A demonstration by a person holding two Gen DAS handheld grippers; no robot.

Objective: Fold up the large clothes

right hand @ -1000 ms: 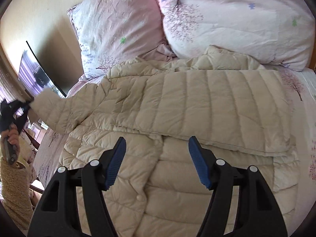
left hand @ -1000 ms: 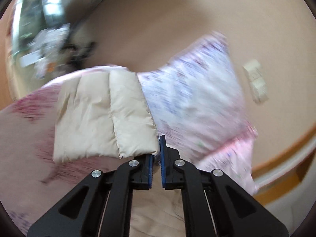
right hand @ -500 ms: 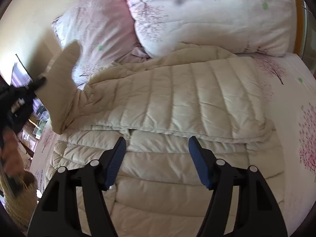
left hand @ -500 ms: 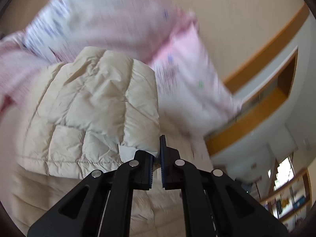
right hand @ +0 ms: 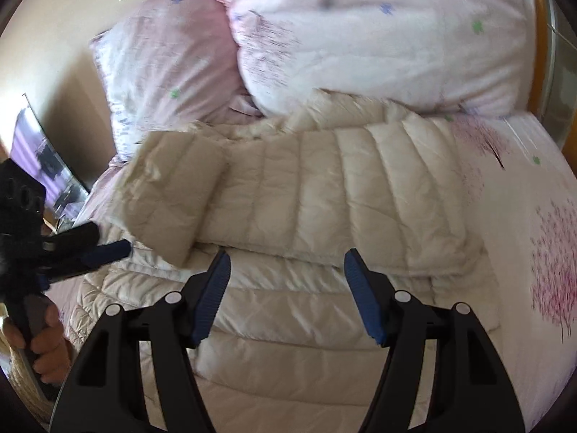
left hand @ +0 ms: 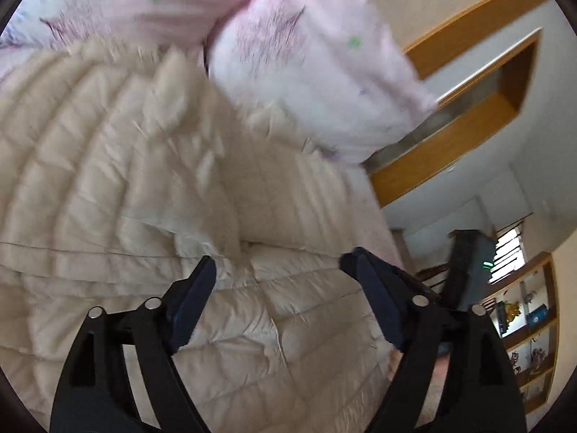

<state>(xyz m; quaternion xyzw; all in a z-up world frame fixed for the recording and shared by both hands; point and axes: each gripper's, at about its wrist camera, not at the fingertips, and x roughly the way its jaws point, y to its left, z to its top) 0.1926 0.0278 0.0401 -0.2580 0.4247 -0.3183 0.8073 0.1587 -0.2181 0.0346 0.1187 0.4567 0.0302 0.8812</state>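
Note:
A cream quilted down jacket (right hand: pixel 324 195) lies on the bed, one sleeve (right hand: pixel 176 195) folded across its body. It fills the left wrist view (left hand: pixel 144 187) too, blurred. My left gripper (left hand: pixel 277 267) is open and empty just above the jacket; it also shows at the left of the right wrist view (right hand: pixel 104 249), beside the folded sleeve's end. My right gripper (right hand: pixel 286 263) is open and empty, hovering over the jacket's lower half.
Two pink-and-white floral pillows (right hand: pixel 378 36) (right hand: pixel 169 61) lie against the wall behind the jacket. Floral bedsheet (right hand: pixel 533 216) shows on the right. A wooden headboard ledge (left hand: pixel 461 115) and shelves (left hand: pixel 523 324) stand off the bed's side.
My left gripper carried the sleeve over the jacket body, then opened and let it go. The sleeve now lies folded across the jacket. The right gripper stayed open, shifting slightly.

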